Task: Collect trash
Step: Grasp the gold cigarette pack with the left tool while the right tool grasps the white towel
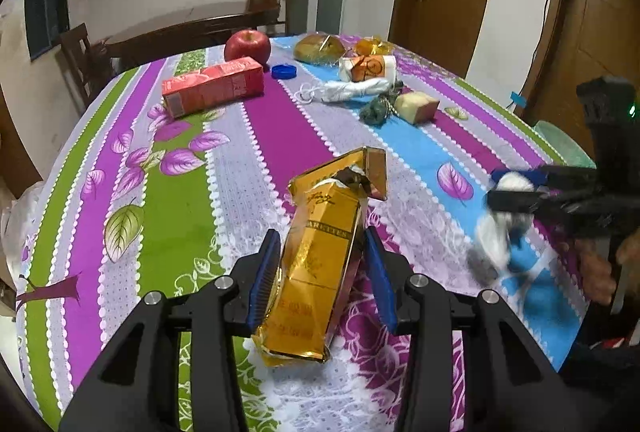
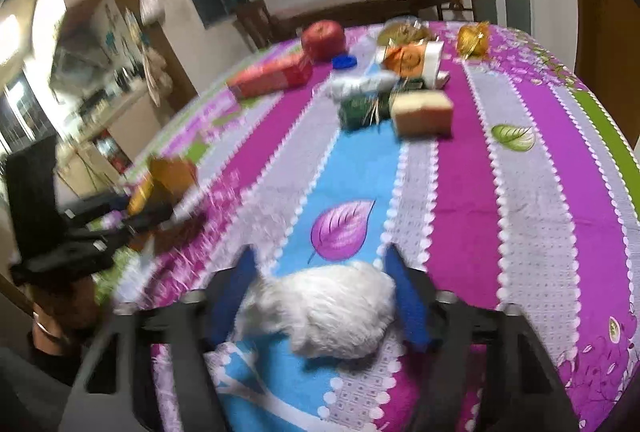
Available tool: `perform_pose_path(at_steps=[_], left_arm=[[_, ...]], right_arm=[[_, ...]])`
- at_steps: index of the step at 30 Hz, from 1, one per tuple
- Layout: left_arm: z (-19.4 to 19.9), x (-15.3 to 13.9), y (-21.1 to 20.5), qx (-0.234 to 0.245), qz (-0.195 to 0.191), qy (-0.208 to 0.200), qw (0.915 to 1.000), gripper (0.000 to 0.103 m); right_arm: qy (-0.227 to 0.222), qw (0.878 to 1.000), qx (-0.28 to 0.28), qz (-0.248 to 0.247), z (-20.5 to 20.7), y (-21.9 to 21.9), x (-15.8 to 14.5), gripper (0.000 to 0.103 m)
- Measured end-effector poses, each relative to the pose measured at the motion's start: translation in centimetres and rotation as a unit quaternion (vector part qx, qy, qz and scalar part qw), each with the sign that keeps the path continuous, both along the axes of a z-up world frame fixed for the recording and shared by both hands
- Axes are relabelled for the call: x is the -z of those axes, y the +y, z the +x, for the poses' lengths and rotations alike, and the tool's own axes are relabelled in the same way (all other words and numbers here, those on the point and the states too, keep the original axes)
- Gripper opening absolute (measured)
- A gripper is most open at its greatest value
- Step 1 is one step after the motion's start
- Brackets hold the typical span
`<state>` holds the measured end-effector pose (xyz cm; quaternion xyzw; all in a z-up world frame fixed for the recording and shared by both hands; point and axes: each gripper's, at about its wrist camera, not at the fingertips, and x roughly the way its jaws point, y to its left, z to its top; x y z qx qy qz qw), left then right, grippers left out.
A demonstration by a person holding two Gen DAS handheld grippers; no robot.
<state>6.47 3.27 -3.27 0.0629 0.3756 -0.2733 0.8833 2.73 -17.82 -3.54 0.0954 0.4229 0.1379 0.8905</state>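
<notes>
My left gripper (image 1: 322, 272) is shut on a gold cigarette pack (image 1: 320, 252), torn open at the top and lifted off the striped tablecloth (image 1: 280, 120). Both blue pads (image 1: 264, 272) press its sides. To the right, my right gripper (image 1: 516, 192) holds a crumpled white tissue (image 1: 516, 182). In the right wrist view the tissue (image 2: 320, 312) fills the gap of the right gripper (image 2: 320, 296) and touches both pads (image 2: 406, 296). This view is blurred. The gold pack (image 2: 168, 176) shows at its left.
At the table's far end lie a red apple (image 1: 247, 46), a red carton (image 1: 214, 88), a blue cap (image 1: 284, 71), wrapped bread (image 1: 318, 49), an orange-white packet (image 1: 368, 67), a white wrapper (image 1: 352, 88), a green scrap (image 1: 376, 108) and a cake slice (image 1: 416, 106). A pale green container (image 1: 560, 144) stands beyond the right edge.
</notes>
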Motion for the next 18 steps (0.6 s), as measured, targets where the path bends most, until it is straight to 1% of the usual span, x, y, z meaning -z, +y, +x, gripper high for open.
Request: perform_pose_path(at_steps=[3, 6, 7, 8, 10, 11, 12, 14, 18], left_arm=[[-0.2, 0.0, -0.3, -0.003, 0.012, -0.004, 0.9999, 0.042], [-0.4, 0.0, -0.3, -0.001, 0.012, -0.002, 0.9999, 0.042], [-0.4, 0.1, -0.3, -0.002, 0.013, -0.001, 0.9999, 0.042], [-0.4, 0.1, -0.4, -0.003, 0.015, 0.000, 0.9999, 0.042], [-0.2, 0.3, -0.4, -0.005, 0.021, 0.008, 0.9997, 0.042], [0.0, 0.4, -0.5, -0.004, 0.024, 0.014, 0.9996, 0.042], [0.1, 0.6, -0.6, -0.001, 0.029, 0.018, 0.9994, 0.048], [0.4, 1.0, -0.9, 0.001, 0.044, 0.019, 0.9988, 0.052], [1.1, 1.9, -1.1, -0.004, 0.057, 0.044, 0.9974, 0.054]], right_arm=[[0.007, 1.000, 0.008, -0.003, -0.3, 0.3, 0.3, 0.057], [0.010, 1.000, 0.011, -0.009, -0.9, 0.1, 0.2, 0.060], [0.012, 1.000, 0.011, -0.014, -1.1, 0.0, 0.3, 0.062], [0.012, 1.000, 0.012, -0.017, -1.4, -0.1, 0.2, 0.067], [0.009, 1.000, 0.014, -0.023, -2.1, -0.4, 0.0, 0.073], [0.007, 0.999, 0.016, -0.027, -2.4, -0.5, -0.1, 0.075], [0.006, 0.999, 0.016, -0.031, -2.6, -0.7, -0.2, 0.075], [0.010, 0.999, 0.015, -0.031, -3.0, -1.0, -0.1, 0.076], [0.014, 0.999, 0.012, -0.038, -3.2, -1.1, 0.2, 0.077]])
